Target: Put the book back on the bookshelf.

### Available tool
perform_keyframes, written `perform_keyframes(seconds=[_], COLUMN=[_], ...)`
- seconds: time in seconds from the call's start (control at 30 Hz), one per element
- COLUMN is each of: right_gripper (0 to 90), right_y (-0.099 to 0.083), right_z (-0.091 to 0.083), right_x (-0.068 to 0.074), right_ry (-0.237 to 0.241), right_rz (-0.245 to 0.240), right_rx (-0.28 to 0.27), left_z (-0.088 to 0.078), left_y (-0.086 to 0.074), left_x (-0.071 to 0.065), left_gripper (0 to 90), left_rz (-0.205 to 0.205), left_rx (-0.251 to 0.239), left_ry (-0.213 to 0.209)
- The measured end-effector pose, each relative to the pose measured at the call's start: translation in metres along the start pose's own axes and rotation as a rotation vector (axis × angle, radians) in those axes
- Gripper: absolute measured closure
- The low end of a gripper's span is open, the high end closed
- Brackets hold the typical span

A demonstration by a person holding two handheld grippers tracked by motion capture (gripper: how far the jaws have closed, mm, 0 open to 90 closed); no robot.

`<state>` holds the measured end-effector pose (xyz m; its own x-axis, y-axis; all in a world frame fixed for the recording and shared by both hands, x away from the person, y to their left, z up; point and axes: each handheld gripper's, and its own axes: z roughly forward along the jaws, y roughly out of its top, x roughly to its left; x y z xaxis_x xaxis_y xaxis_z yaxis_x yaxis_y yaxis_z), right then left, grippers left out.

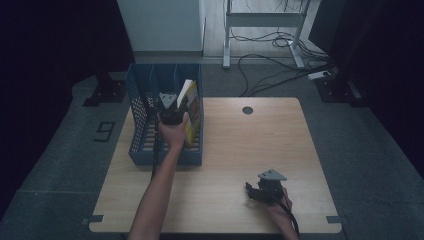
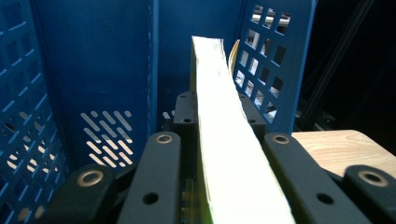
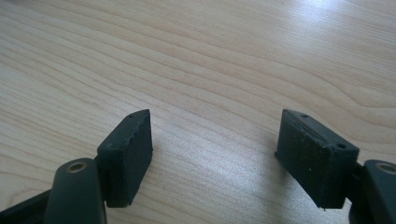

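Book held in the file rack

Your left gripper [image 1: 172, 111] is clamped on the yellow book [image 2: 219, 140], standing it in the blue rack's [image 1: 137, 115] rightmost slot; your right gripper [image 1: 256, 192] rests on the table [image 1: 240, 145], jaws apart, empty.

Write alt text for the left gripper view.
The left gripper is shut on the page edge of a yellow-covered book, held upright between its black fingers inside a blue perforated file organizer. A corner of the wooden table shows at lower right.
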<state>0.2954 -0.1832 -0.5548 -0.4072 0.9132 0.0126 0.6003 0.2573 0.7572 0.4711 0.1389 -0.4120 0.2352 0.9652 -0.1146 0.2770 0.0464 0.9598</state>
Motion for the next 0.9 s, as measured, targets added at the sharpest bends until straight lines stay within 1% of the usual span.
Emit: perform_keyframes(seconds=[0.07, 0.17, 0.33, 0.43, 0.5, 0.53, 0.67, 0.77, 0.9], right_gripper=[26.2, 26.2, 26.3, 26.2, 26.2, 26.2, 26.2, 26.2, 26.2], right_y=[0.000, 0.000, 0.000, 0.000, 0.000, 0.000, 0.000, 0.000, 0.000], right_z=[0.000, 0.000, 0.000, 0.000, 0.000, 0.000, 0.000, 0.000, 0.000], right_x=[0.000, 0.000, 0.000, 0.000, 0.000, 0.000, 0.000, 0.000, 0.000], right_ry=[0.000, 0.000, 0.000, 0.000, 0.000, 0.000, 0.001, 0.000, -0.001], right_rz=[0.000, 0.000, -0.001, 0.000, 0.000, 0.000, -0.001, -0.002, -0.002], right_rx=[0.000, 0.000, 0.000, 0.000, 0.000, 0.000, 0.002, 0.003, 0.003], left_z=[0.001, 0.000, -0.002, -0.007, -0.012, -0.014, -0.023, -0.026, -0.029], left_y=[-0.001, -0.002, -0.002, -0.003, -0.002, -0.002, -0.001, -0.002, -0.008], left_x=[-0.001, -0.001, 0.002, 0.004, 0.003, 0.003, 0.008, 0.014, 0.020], left_gripper=[75.0, 74.9, 73.2, 70.9, 68.8, 67.3, 61.9, 57.7, 54.4], left_rz=[0.010, 0.018, 0.006, 0.007, 0.031, 0.036, 0.028, 0.017, 0.002], left_rx=[-0.002, -0.004, 0.000, -0.017, -0.017, -0.022, -0.024, -0.003, 0.010], left_ry=[0.008, 0.005, -0.007, -0.007, -0.006, -0.007, -0.007, -0.008, -0.007])
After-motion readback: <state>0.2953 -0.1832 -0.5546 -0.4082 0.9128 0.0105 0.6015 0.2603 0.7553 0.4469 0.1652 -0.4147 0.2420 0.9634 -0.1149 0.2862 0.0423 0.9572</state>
